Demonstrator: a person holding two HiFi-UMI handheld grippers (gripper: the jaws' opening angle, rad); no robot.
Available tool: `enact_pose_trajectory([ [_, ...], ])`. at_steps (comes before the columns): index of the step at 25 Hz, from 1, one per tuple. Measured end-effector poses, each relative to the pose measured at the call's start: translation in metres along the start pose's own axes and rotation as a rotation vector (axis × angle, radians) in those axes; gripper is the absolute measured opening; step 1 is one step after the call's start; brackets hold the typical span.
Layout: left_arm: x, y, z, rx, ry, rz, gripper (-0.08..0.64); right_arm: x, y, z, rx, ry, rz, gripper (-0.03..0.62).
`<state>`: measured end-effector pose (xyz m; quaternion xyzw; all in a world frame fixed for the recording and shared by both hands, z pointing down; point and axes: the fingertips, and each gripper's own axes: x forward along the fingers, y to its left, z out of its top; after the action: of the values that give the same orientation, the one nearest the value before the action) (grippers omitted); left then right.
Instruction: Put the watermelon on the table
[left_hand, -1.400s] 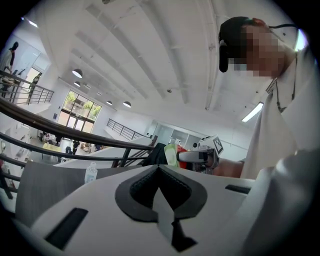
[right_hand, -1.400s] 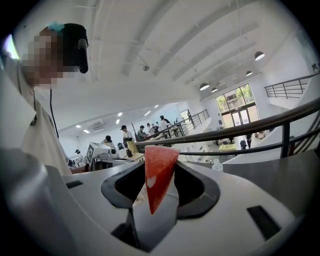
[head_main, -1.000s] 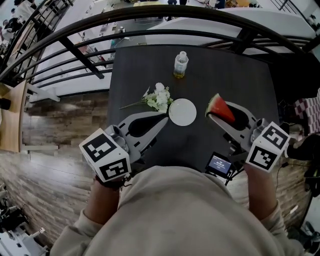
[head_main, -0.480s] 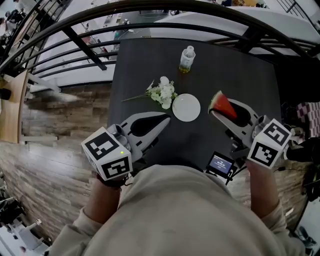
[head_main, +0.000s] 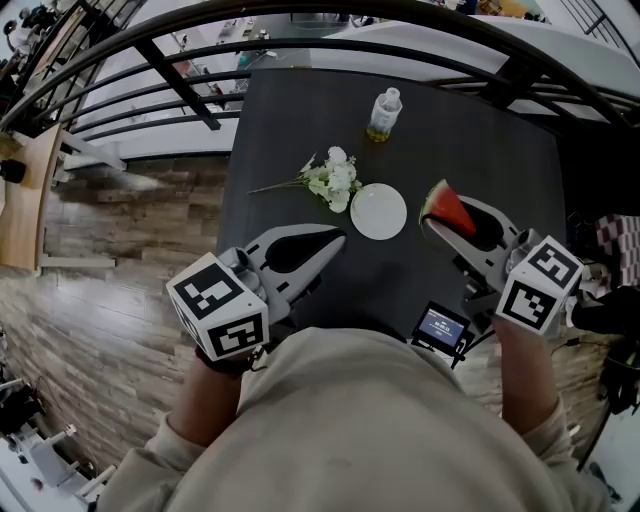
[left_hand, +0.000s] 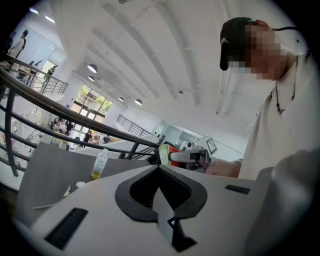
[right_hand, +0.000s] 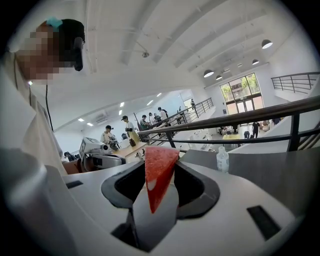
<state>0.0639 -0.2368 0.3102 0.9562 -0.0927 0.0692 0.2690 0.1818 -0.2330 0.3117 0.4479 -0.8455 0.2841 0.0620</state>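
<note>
A: What does the right gripper (right_hand: 161, 166) do?

B: Its two jaws press on the watermelon (head_main: 446, 212), one from each side. The slice stands between them with its thin point down toward the camera, and its wide red end sticks out past the tips.

A: And the left gripper (left_hand: 160, 168)?

B: Its jaws are closed together, with nothing between them. It hangs at the lower left of the head view, over the near edge of the table (head_main: 480, 150).

A: Where is the slice on the table?

B: In the head view it is to the right of the centre, over the dark top and just beside the white plate (head_main: 379, 211). Its green rind faces the upper left. I cannot tell if it touches the table.

A: What about the containers?

B: The plate lies flat between the two grippers and its face is bare white. At its upper left lie white flowers (head_main: 332, 180), very close to its rim. Farther up stands a clear bottle (head_main: 385, 113) with a little yellowish liquid in the bottom.

A: Any writing?

B: A small device (head_main: 440, 327) at the near edge has a lit screen, but the text is too small to read. I cannot read any label on the bottle either.
</note>
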Motion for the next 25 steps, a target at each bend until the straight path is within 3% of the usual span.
enact_pose_trajectory([
  [25, -0.026, 0.017, -0.011, -0.045, -0.037, 0.106, 0.006, 0.038, -0.014, -0.024, 0.007, 0.097, 0.054, 0.193],
])
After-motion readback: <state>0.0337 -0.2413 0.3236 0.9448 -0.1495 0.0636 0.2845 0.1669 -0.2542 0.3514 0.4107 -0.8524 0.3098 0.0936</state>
